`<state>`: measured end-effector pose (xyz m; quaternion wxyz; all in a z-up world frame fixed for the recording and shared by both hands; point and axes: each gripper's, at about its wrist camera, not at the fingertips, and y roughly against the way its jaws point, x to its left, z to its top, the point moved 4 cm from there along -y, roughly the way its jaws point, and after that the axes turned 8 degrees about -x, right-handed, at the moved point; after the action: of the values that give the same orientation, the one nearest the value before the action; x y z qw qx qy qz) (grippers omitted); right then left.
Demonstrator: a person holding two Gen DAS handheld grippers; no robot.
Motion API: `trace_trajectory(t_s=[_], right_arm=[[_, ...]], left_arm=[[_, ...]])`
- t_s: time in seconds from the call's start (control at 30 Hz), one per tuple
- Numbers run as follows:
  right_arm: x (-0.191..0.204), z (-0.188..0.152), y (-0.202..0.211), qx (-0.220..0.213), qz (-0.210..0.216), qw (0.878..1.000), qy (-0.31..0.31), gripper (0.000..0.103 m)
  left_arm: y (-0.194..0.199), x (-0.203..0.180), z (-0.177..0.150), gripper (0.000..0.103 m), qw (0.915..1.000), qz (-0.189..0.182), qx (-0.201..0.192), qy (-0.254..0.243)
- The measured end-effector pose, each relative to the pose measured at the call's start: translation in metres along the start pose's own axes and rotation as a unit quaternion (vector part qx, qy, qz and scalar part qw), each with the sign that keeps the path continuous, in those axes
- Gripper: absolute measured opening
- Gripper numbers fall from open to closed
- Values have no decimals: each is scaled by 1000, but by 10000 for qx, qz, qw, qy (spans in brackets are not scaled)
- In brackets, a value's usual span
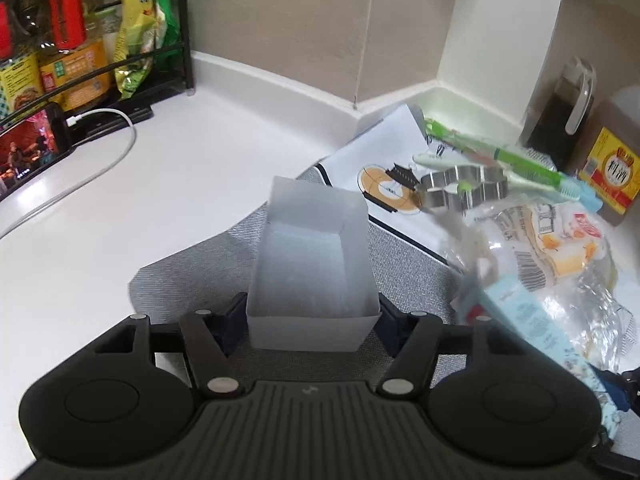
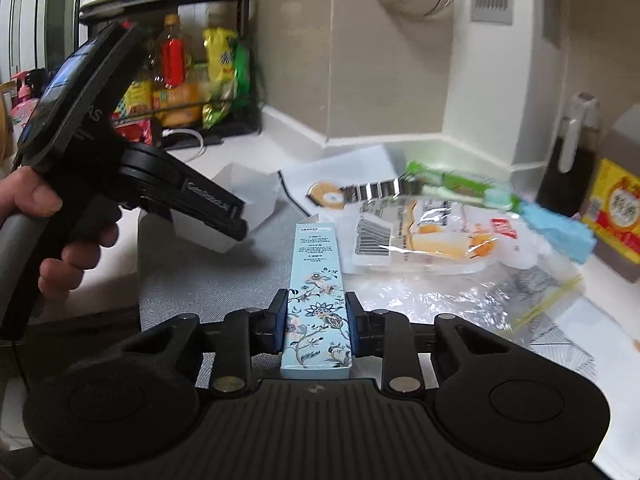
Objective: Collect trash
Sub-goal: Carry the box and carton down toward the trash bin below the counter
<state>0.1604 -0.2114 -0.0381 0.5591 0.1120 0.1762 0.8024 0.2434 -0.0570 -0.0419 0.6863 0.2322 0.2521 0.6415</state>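
My left gripper (image 1: 312, 320) is shut on an open white paper box (image 1: 312, 268) and holds it over a grey mat (image 1: 192, 276); it also shows in the right wrist view (image 2: 240, 216) with the box (image 2: 248, 196). My right gripper (image 2: 316, 328) is shut on a long light-blue floral carton (image 2: 316, 292), which also shows blurred in the left wrist view (image 1: 532, 328). A clear food wrapper (image 2: 424, 236) with orange print, a crumpled clear plastic bag (image 2: 460, 296), a metal cookie cutter (image 2: 376, 192) and a green toothbrush (image 2: 460, 188) lie ahead to the right.
A black rack (image 1: 100, 40) with bottles and yellow packets stands at the back left. A phone (image 1: 28, 152) with a white cable (image 1: 100, 160) lies near it. A dark bottle (image 2: 568, 160) and a brown bottle with a yellow label (image 2: 616, 208) stand at the right. White paper (image 1: 368, 152) lies by the wall corner.
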Motion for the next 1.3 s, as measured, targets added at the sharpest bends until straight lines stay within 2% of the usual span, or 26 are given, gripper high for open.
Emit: trace_trajectory(t_s=[0.2, 0.47, 0.67, 0.97, 1.3], right_arm=[[2, 2, 29, -389, -364, 9986, -44, 30], [-2, -3, 75, -823, -569, 9935, -538, 30], [3, -13, 93, -810, -617, 9920, -745, 30], [21, -20, 128, -980, -638, 9891, -895, 30], [63, -32, 162, -980, -334, 9914, -801, 31]], left_arm=[[27, 6, -2, 69, 9995, -126, -281, -114], [76, 18, -20, 69, 9966, -496, -596, -275], [110, 14, -42, 69, 9950, -394, -712, -579], [151, 12, -68, 69, 9924, -441, -801, -822], [186, 19, -100, 69, 9901, -543, -802, -1018]])
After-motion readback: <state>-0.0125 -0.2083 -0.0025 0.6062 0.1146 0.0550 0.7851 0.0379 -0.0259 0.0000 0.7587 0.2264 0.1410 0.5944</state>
